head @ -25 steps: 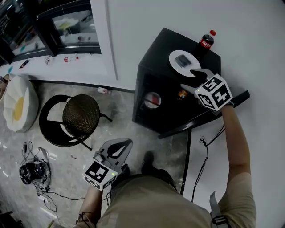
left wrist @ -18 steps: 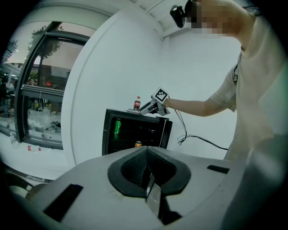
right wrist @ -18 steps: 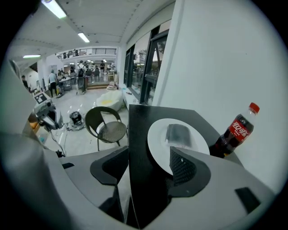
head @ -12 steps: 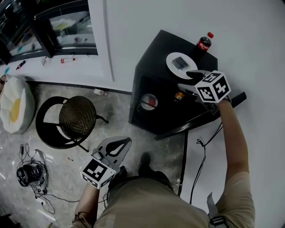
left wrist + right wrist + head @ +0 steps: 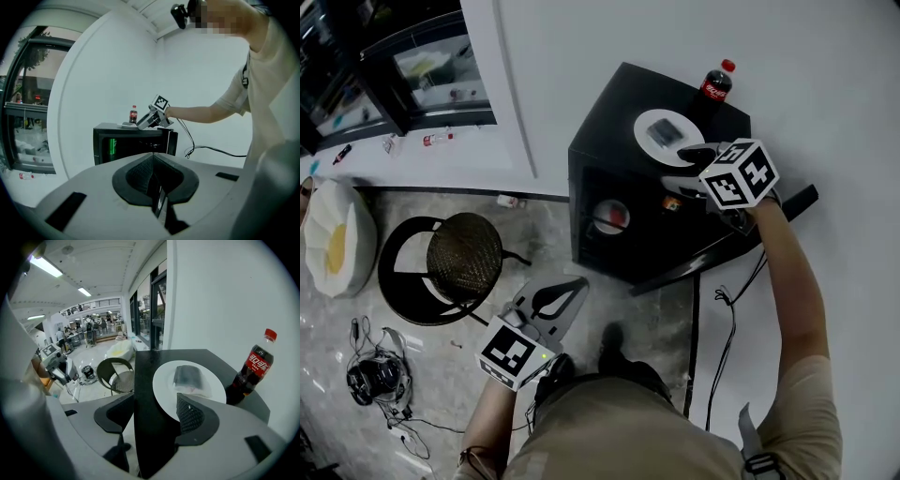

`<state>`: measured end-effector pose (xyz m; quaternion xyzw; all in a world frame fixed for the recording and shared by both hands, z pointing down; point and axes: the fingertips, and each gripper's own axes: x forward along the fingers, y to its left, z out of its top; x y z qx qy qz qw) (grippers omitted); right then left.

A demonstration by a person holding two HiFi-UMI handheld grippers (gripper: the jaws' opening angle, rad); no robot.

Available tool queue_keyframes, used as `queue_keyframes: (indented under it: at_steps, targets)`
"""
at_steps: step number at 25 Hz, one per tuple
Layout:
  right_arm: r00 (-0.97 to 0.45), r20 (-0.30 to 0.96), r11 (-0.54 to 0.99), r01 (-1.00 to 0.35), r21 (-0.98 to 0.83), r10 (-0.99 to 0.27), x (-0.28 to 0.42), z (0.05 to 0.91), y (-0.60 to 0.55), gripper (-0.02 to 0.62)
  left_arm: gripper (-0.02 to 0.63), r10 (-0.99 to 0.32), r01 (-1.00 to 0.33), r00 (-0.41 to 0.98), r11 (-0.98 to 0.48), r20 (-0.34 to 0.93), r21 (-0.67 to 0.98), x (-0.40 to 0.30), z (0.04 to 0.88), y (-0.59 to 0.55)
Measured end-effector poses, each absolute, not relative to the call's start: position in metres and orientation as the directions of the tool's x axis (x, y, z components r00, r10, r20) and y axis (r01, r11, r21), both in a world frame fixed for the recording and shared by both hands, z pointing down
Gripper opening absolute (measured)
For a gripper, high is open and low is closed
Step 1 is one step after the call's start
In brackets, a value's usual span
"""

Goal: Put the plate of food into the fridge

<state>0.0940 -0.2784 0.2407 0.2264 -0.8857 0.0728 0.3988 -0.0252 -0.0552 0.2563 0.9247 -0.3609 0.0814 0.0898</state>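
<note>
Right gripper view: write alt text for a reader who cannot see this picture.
The right gripper, jaws open, sits at the near rim of a white plate that carries a dark wrapped food item, on top of a black fridge. A cola bottle stands at the plate's right in the picture.

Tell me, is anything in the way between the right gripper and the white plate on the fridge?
Nothing visible. The right gripper holds its open jaws right at the near rim of the round white plate on the black fridge. The dark cola bottle with the red cap stands beyond the plate, not between.
</note>
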Motion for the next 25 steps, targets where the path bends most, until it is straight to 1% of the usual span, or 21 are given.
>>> queue_keyframes:
  at_steps: [3, 8, 17, 21, 25]
  targets:
    - [-0.592, 0.729, 0.889, -0.455, 0.051, -0.345, 0.095, 0.241, -0.279, 0.250, 0.011, -0.646, -0.678, 0.730, -0.725, 0.222, 0.123, -0.017, 0.260, -0.055]
    - [-0.574, 0.734, 0.882, -0.466, 0.073, -0.363, 0.100, 0.240, -0.284, 0.247, 0.011, -0.628, -0.662, 0.746, -0.738, 0.222, 0.135, -0.005, 0.261, -0.053]
    - [-0.571, 0.729, 0.876, -0.475, 0.082, -0.377, 0.099, 0.241, -0.281, 0.245, 0.012, -0.626, -0.665, 0.743, -0.729, 0.237, 0.161, -0.008, 0.271, -0.042]
    - [-0.590, 0.732, 0.881, -0.473, 0.028, -0.340, 0.096, 0.239, -0.272, 0.245, 0.011, -0.625, -0.663, 0.745, -0.731, 0.234, 0.158, -0.012, 0.272, -0.039]
    - [-0.584, 0.736, 0.883, -0.467, 0.040, -0.343, 0.094, 0.239, -0.268, 0.245, 0.011, -0.625, -0.661, 0.747, -0.733, 0.227, 0.159, -0.016, 0.270, -0.037]
